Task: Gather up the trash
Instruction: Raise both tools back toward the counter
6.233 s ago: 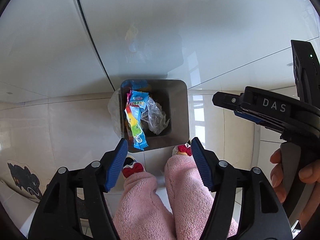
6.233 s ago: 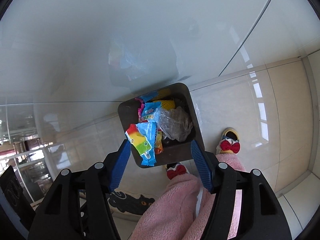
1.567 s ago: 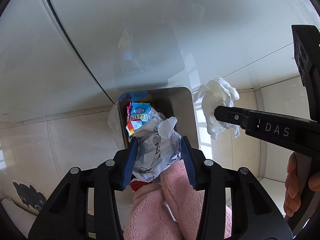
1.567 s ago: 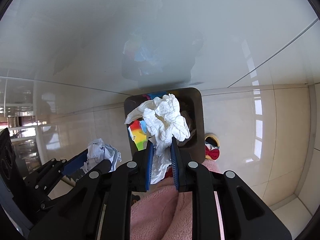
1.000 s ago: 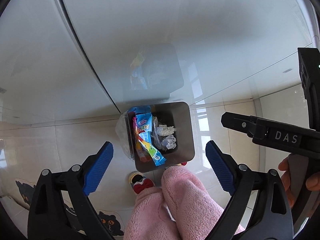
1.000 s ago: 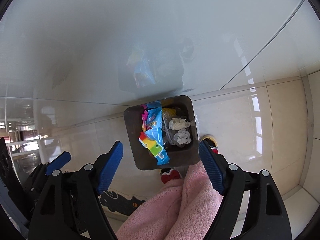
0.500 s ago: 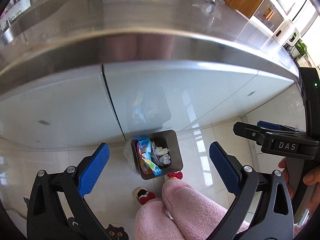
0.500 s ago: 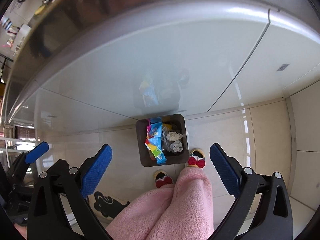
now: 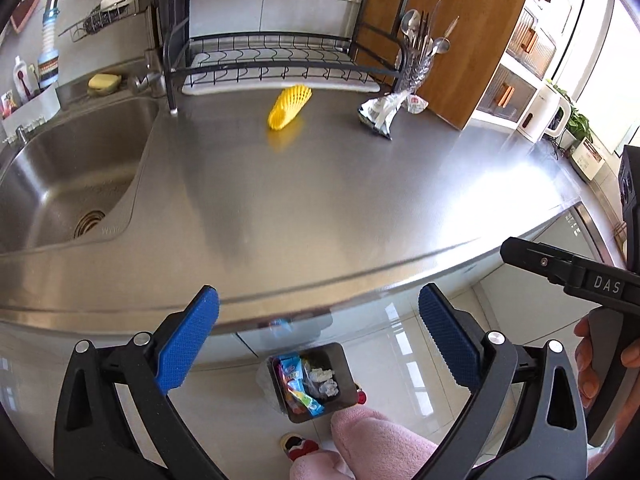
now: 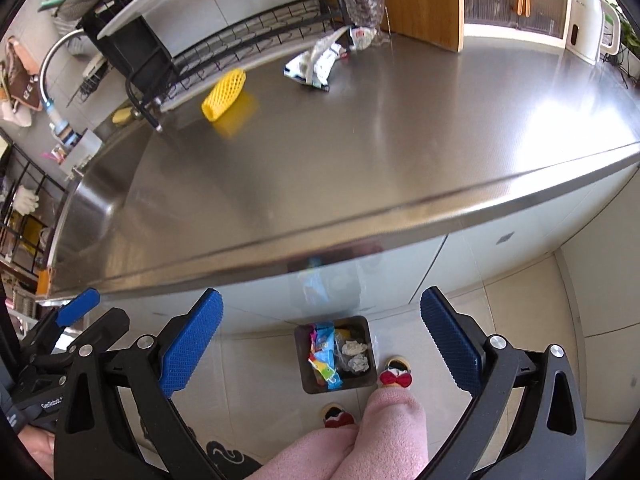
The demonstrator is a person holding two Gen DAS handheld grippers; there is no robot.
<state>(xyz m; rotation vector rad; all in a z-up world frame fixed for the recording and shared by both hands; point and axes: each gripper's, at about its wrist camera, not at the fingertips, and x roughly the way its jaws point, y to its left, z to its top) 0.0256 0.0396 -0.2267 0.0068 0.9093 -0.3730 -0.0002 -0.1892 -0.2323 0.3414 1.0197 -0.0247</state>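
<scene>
My left gripper [image 9: 318, 336] is open and holds nothing, high above the front edge of the steel counter [image 9: 320, 184]. My right gripper [image 10: 318, 336] is open and bare too. Far below on the floor stands the dark square bin [image 9: 344, 394] [image 10: 306, 384] with coloured wrappers and two crumpled paper balls [image 10: 356, 354] inside. On the counter far back lie a yellow foam net sleeve [image 9: 290, 106] [image 10: 224, 94] and a crumpled white-and-blue wrapper [image 9: 378, 114] [image 10: 316, 64], with a small packet [image 9: 416, 104] beside it.
A sink [image 9: 60, 176] takes up the counter's left end, under a tap [image 9: 52, 8]. A black dish rack [image 9: 280, 60] and a cutlery holder [image 9: 418, 56] stand at the back. The person's pink-trousered legs [image 10: 384, 428] and slippers [image 10: 394, 376] stand beside the bin.
Both grippers rose from just over the bin to above counter height and tilted up; the countertop with its trash has come into view, and the bin looks much smaller.
</scene>
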